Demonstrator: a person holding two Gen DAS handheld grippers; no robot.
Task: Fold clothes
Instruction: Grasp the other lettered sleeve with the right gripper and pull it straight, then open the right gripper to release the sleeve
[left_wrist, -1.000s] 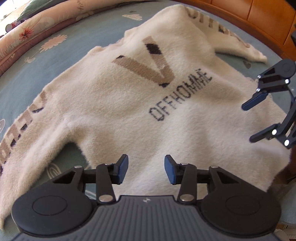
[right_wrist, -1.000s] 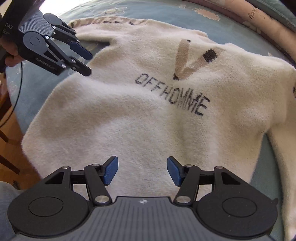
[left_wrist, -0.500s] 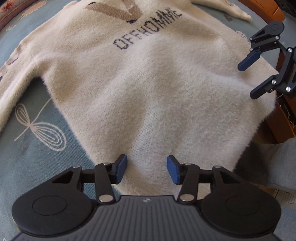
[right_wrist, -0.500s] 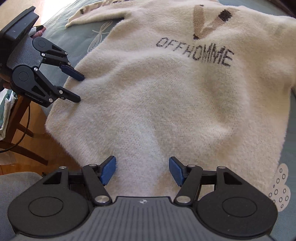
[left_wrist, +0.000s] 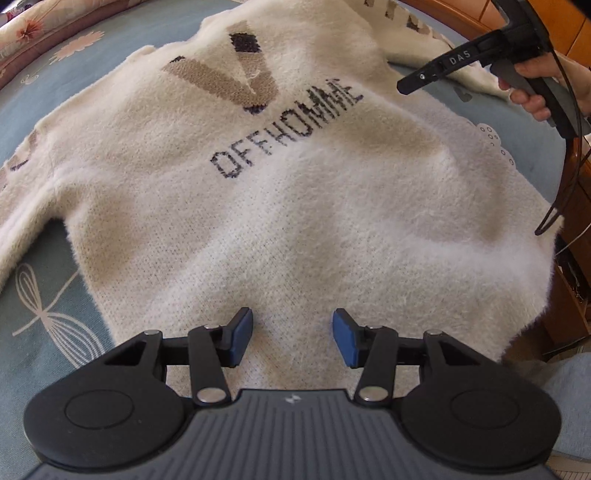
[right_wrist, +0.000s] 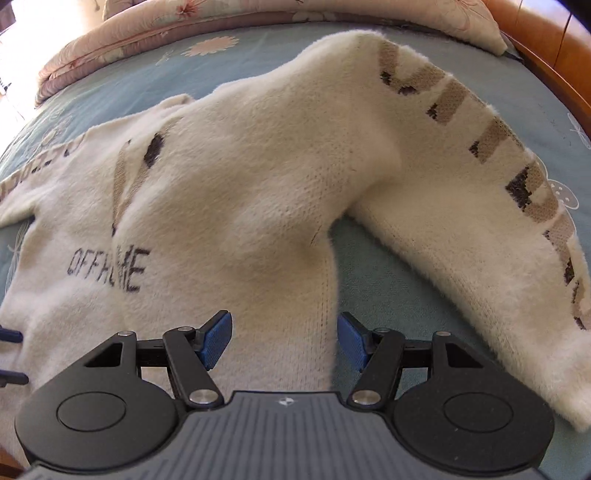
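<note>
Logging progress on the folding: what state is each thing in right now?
Fluffy cream knit sweater with dark lettering: spread face up on the bed, unfolded.
Its patterned sleeve: angled out, not folded in.
Left gripper: open, empty, over the hem.
Right gripper: open, empty, at the sweater's side edge.

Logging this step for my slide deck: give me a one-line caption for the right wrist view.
Open right gripper poised at the side edge of a cream sweater spread on the blue bedspread.

Blue patterned bedspread (right_wrist: 388, 258), floral quilt (right_wrist: 155, 40), wooden bedframe (right_wrist: 546, 48).
</note>
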